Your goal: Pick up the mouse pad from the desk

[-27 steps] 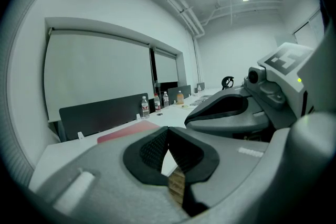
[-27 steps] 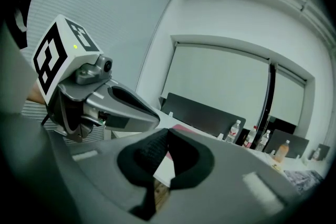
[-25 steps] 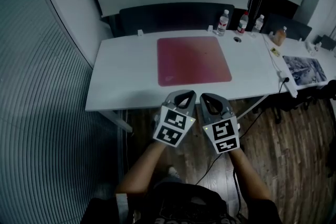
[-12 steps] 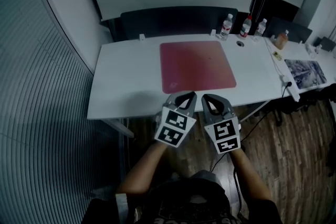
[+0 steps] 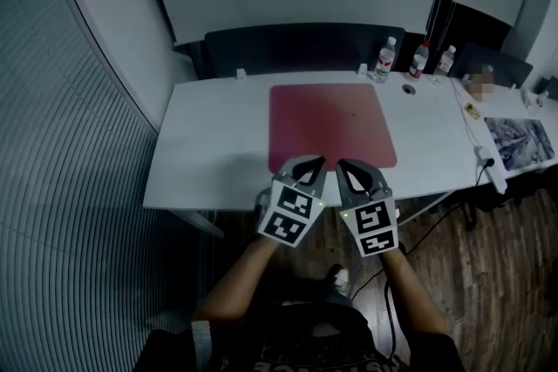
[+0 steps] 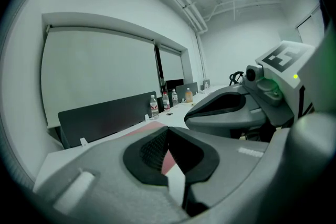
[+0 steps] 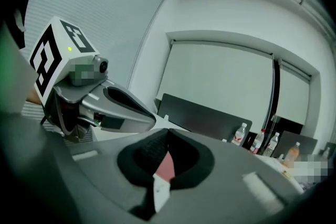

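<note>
Over the last second both tools have travelled forward, side by side, from over the floor in front of the surface to its near edge. In the head view their tips now overlap the near border of the mouse pad [image 5: 332,125], where a second ago a strip of bare white top showed between them and it.

The mouse pad is a red, squarish sheet lying flat in the middle of the white surface [image 5: 209,152], its near edge close to the surface's front edge and its far edge short of the back. Nothing rests on it. The left tool [image 5: 309,161] and the right tool [image 5: 349,164] sit close together at the pad's near edge, the left towards its left half and the right towards its middle. Each tool's jaws are pressed together with nothing between them. In each gripper view only a sliver of red pad shows ahead, past the closed tips. Whether the tips touch the pad yet cannot be told.

Further out, three water bottles [image 5: 384,59] stand at the back right of the surface, in front of a dark panel [image 5: 288,48], well clear of the pad. The wooden floor [image 5: 471,274] lies below.

I judge the approach nearly complete and the pickup not yet begun. A flat sheet offers no raised edge, so the jaws would have to part and one would have to get under the border.
</note>
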The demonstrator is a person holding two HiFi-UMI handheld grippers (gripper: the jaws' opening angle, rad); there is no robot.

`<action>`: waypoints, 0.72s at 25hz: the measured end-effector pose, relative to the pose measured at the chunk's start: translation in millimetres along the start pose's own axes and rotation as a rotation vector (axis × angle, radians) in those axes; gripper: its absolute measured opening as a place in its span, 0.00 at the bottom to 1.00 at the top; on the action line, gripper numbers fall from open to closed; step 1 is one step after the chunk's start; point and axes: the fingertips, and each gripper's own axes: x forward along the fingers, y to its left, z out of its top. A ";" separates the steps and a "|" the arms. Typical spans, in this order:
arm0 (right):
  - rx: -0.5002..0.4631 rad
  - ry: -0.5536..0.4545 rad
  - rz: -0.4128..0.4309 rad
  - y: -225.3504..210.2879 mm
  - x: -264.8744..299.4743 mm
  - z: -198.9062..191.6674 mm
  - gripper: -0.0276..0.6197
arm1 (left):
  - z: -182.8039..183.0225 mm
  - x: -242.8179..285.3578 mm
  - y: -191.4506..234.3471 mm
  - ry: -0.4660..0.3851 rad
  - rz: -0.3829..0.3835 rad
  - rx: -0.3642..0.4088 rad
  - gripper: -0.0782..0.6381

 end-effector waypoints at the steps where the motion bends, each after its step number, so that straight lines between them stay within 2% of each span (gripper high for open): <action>1: -0.001 -0.003 0.008 -8.2 4.0 -2.4 0.04 | 2.1 8.9 0.9 0.003 0.009 -0.003 0.11; 11: 0.015 -0.027 0.091 -86.5 41.0 -23.6 0.04 | 16.7 92.0 2.6 0.057 0.068 -0.032 0.11; 18: 0.029 -0.040 0.147 -129.6 46.2 -40.4 0.04 | 26.7 132.3 -6.0 0.090 0.123 -0.037 0.11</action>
